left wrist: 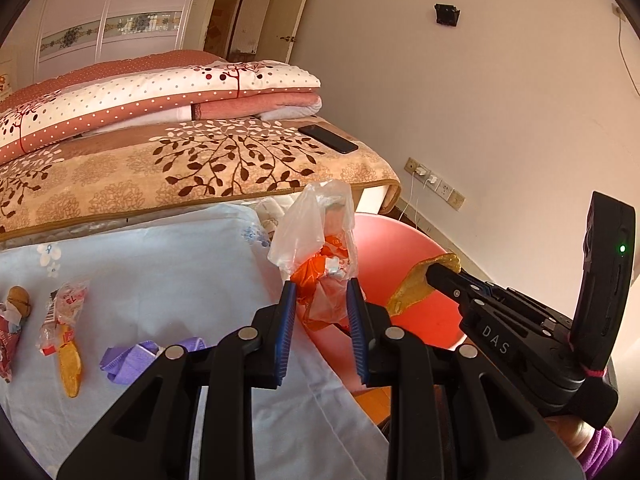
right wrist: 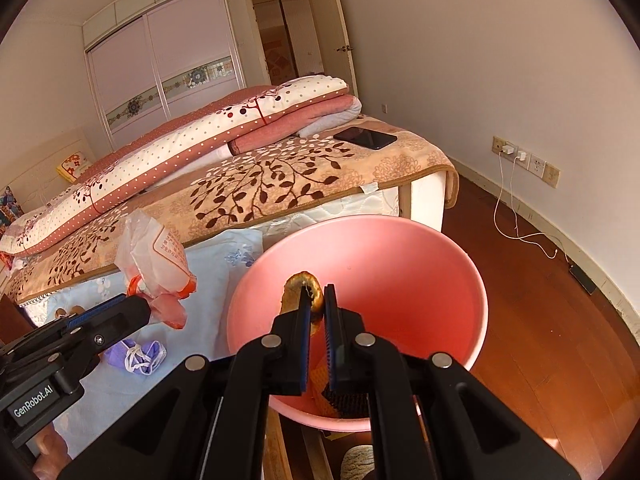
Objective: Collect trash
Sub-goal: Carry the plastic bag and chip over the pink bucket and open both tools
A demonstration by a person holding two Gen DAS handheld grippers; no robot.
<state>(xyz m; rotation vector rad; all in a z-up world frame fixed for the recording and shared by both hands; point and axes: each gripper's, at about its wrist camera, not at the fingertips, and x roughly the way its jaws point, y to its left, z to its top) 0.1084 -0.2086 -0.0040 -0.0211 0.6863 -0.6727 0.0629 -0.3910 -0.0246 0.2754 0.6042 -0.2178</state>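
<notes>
Nearest, in the left wrist view: left hand-held gripper (left wrist: pixel 322 292) pinching a crumpled plastic bag (left wrist: pixel 316 236), clear film above, orange-printed folds bunched between the blue pads (left wrist: pixel 289 320), held above the edge of the pale blue sheet (left wrist: pixel 168 256) and just beside the pink basin (left wrist: pixel 404 256).

In the right wrist view: right hand-held gripper (right wrist: pixel 314 300) pressed together on a banana peel (right wrist: pixel 304 292), brown and yellow, curled, blackened at the tip, hanging over the open basin (right wrist: pixel 400 280). Inside the basin, low down, something orange and something dark, too hidden to name.

On the sheet, left of the bag: a purple face mask (left wrist: pixel 128 360) with white loops, crumpled; a clear and red wrapper (left wrist: pixel 64 312) lying on a yellow peel strip (left wrist: pixel 70 364); further left a red wrapper (left wrist: pixel 8 348) and a brown nut-like lump (left wrist: pixel 19 298).

Beyond: bed with a tan leaf-patterned blanket (left wrist: pixel 200 168), a dark phone (left wrist: pixel 328 139) flat near its corner, a folded pink dotted quilt (left wrist: pixel 160 96) behind.

Farthest: wall sockets (left wrist: pixel 434 186) with white chargers, wardrobe doors (left wrist: pixel 112 20).
</notes>
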